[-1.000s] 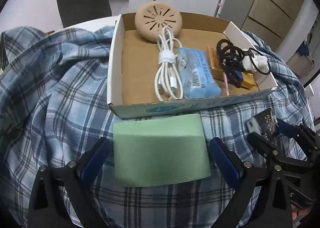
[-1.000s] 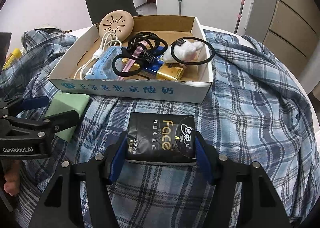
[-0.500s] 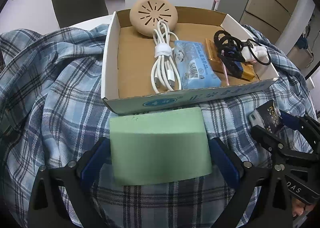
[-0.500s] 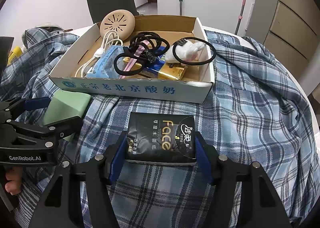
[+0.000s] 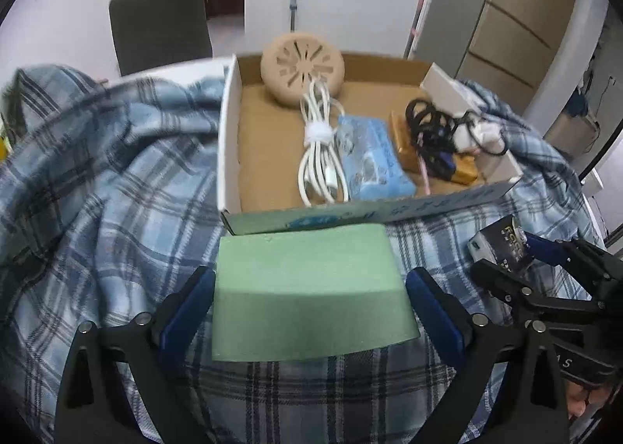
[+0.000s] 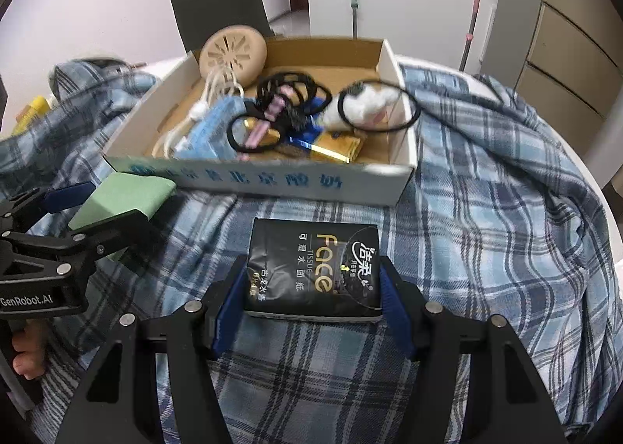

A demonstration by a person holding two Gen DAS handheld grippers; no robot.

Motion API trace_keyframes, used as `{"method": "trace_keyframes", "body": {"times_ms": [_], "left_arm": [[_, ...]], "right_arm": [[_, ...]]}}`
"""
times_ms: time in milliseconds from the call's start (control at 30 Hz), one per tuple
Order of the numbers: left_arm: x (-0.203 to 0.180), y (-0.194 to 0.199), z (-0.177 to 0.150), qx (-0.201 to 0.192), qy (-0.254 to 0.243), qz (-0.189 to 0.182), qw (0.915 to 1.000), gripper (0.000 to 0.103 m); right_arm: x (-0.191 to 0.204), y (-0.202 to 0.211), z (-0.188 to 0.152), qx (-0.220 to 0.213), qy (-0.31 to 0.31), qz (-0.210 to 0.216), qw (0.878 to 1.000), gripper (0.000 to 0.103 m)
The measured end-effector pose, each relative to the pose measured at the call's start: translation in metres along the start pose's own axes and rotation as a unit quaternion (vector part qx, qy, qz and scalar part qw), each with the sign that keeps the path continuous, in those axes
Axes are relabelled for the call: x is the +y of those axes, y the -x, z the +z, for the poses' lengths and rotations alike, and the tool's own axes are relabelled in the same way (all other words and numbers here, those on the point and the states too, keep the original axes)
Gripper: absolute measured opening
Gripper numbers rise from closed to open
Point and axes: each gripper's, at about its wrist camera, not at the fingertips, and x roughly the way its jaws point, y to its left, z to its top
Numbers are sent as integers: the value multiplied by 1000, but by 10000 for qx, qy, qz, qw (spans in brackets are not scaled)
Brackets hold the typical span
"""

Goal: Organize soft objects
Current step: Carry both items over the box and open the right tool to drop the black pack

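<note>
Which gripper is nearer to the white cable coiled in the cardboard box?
Left. The left gripper, shut on the green sponge, sits before the box wall close to the white cable. The right gripper, holding the black tissue pack, is further along that wall.

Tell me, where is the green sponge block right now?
The green sponge block sits between the left gripper's blue pads, low in the left wrist view, over the plaid cloth, just in front of the cardboard box.

Left gripper [image 5: 311, 296] angled downward, blue pads [image 5: 187, 307] pressed on both sides of a green sponge [image 5: 311, 300], right gripper [image 6: 313, 288] angled downward beside it, jaws clamping a black tissue pack [image 6: 315, 268], fingertips [image 6: 23, 358] gripping the left handle
</note>
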Motion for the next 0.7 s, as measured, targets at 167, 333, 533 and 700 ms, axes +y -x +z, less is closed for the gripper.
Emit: {"method": "trace_keyframes", "body": {"times_ms": [167,333,533,700], "left_arm": [[-7,35,-5,-578,-286,202,9977,99],[-8,76,-9,-1211,-373,106,9919,99],[-14,120,21,-1815,-225,17,9831,99],[-28,153,53,-2485,-481,195,9672,99]], "right_arm": [[-1,20,-2,-493,3,192,9986,62],[10,51,-6,-1145,331,189,9927,62],[14,99,3,-1820,424,178,9822,62],[14,138,31,-2268,535,-75,9724,62]]}}
